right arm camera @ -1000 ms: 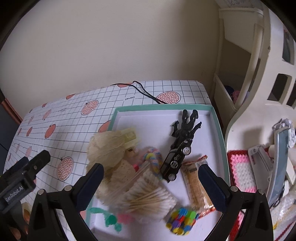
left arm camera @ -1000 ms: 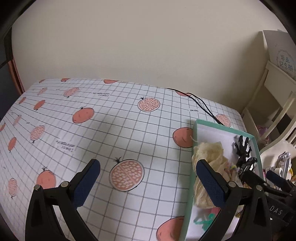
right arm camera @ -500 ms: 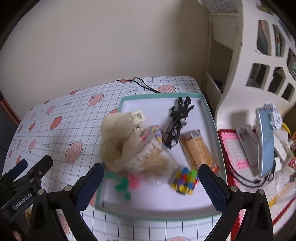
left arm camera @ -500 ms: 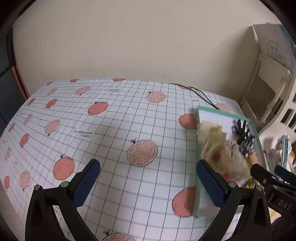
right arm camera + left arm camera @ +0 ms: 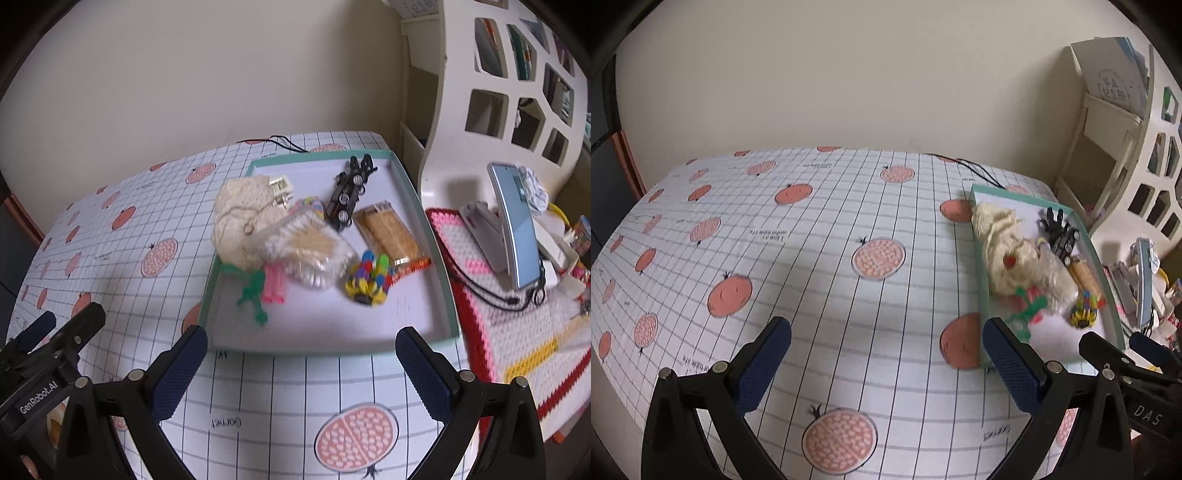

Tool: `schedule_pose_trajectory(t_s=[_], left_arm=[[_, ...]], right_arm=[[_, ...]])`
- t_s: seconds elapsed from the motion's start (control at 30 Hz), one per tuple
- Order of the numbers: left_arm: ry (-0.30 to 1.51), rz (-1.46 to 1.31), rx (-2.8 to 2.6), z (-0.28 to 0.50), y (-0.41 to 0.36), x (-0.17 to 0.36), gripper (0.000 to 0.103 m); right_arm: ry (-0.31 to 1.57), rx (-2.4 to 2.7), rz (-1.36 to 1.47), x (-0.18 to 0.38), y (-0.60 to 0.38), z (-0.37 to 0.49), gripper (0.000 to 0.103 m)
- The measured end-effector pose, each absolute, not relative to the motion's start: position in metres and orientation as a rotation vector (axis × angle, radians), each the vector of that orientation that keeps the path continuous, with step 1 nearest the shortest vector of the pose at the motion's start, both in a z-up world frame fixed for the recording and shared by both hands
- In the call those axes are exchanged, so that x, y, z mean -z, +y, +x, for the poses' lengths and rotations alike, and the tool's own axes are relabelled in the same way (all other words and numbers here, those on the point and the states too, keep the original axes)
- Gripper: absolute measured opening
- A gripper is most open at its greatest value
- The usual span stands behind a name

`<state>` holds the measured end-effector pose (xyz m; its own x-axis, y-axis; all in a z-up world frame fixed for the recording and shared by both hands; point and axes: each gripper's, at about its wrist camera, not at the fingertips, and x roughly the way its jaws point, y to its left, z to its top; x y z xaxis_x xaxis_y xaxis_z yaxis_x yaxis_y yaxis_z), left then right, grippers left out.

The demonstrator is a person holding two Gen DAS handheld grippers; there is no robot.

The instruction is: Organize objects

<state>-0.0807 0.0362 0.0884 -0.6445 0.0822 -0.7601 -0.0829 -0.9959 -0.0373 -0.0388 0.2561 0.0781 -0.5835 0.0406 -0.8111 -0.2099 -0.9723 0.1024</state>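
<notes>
Two grippers, both spread wide, grasping nothing: left gripper [image 5: 886, 354] over bare tablecloth [image 5: 820, 266] left of tray; right gripper [image 5: 301, 354] just short of tray's near rim. Teal-rimmed tray [image 5: 441, 266] holding every task item: cream net pouch [image 5: 240, 218] far-left, cotton swab pack [image 5: 310, 247] centre, black toy car [image 5: 345, 195] at back, cracker packet [image 5: 388, 232] right, coloured block toy [image 5: 369, 280] in front of crackers.

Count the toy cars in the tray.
1: a black toy car lies at the tray's far end, beside the cracker packet. Others could be hidden under the pile.
</notes>
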Motion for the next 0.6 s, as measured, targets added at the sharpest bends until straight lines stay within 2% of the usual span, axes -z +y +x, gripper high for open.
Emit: schedule_pose_trajectory(t_s=[0.6], left_arm=[[-0.085,-1.339,-2.739,-0.026,0.003,-0.049,0.103]], right_arm=[[0.267,-2.669,-1.394,-0.037,0.223,0.016,0.103]])
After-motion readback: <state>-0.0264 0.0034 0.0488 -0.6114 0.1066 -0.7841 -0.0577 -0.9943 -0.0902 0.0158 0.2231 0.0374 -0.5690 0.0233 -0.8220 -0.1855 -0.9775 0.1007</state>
